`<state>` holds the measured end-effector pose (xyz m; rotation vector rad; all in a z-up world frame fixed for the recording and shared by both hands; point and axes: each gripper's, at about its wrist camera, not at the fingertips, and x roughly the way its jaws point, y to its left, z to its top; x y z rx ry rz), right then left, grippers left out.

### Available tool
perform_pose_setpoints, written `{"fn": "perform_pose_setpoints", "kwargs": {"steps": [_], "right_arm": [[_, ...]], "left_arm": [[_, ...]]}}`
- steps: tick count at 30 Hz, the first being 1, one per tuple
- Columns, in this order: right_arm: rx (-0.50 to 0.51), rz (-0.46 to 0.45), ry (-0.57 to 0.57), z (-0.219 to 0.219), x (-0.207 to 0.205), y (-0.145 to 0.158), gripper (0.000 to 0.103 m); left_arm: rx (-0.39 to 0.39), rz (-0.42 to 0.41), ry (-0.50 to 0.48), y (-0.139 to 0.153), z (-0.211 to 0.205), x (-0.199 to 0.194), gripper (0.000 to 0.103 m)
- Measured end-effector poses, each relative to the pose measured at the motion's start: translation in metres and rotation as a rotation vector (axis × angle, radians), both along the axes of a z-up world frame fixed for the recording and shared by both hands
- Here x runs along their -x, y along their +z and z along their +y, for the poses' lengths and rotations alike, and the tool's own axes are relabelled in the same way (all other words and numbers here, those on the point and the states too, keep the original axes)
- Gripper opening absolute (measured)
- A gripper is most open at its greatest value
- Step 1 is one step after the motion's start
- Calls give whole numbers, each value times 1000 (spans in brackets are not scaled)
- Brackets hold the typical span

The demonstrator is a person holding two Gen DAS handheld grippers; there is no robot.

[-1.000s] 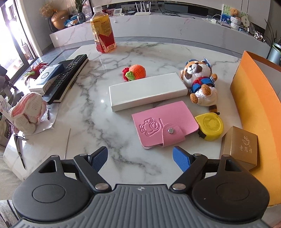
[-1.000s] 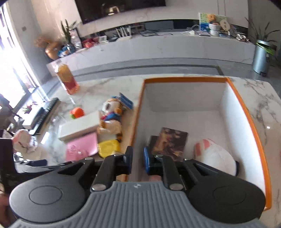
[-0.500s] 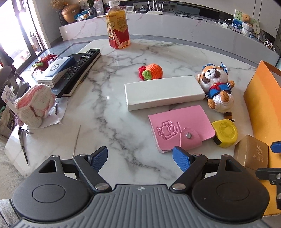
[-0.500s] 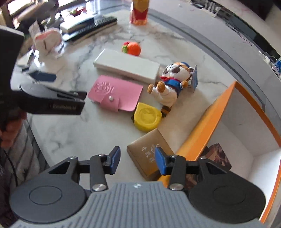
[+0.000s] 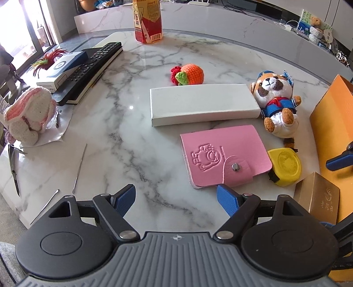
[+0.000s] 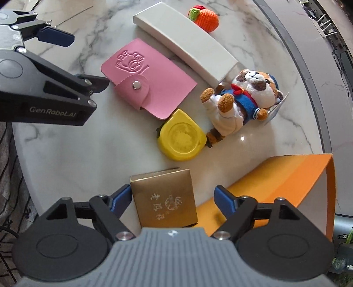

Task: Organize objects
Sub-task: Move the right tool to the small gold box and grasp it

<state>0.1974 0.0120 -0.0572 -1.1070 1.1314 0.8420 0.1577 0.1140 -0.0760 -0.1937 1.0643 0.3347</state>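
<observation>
A gold box (image 6: 164,198) stands on the marble table beside the orange storage box (image 6: 286,176). My right gripper (image 6: 172,194) points down over it. Its jaws are opening, with the gold box between them and a gap at the right pad. Beyond lie a yellow tape measure (image 6: 182,136), a pink wallet (image 6: 147,81), a plush dog (image 6: 242,97), a long white box (image 6: 187,42) and a crochet orange (image 6: 206,16). My left gripper (image 5: 175,194) hovers open and empty just short of the pink wallet (image 5: 222,154).
A drink bottle (image 5: 147,22) stands at the far edge. A remote (image 5: 97,64), a blue-and-white box (image 5: 64,68) and a crochet rabbit (image 5: 28,114) sit at the left. Thin metal tools (image 5: 79,167) lie near the front-left rim.
My right gripper swung from above the orange box's inside down over the gold box, rolling as it went, and its jaws spread wide. The left gripper crept slightly closer to the table.
</observation>
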Motion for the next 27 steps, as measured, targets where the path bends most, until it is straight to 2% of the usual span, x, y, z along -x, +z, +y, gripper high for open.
{"fn": "perform_pose_setpoints", "kwargs": {"steps": [1,2,7,12,16,18,20,24,27], "right_arm": [[-3,18,-7,0,-1,-3,76],[-8,41,-22,0,-3,-6,67],[-56,22,-137,-7,0,-5,67],[-84,-27,-166,-9,13,-5,68],[-106,12,-169,-12,15,-4,67],[-110,17,-159,-12,16,-3,68],[-119,21,-156,-13,15,-1,67],[-158,35,-161,-14,10,5,67],[-161,38,-161,-14,8,7,67]], "left_arm": [[0,1,0,0,0,-1,95],[-1,1,-1,-1,0,-2,96],[20,3,12,-2,-2,-7,95],[63,-32,-12,-5,-10,-24,95],[-1,-60,-68,-6,-23,-26,96],[-9,-60,-94,-6,-26,-28,96],[22,-66,-96,-7,-24,-29,96],[150,-79,-36,-16,-17,-32,97],[153,-97,-17,-19,-18,-30,97]]}}
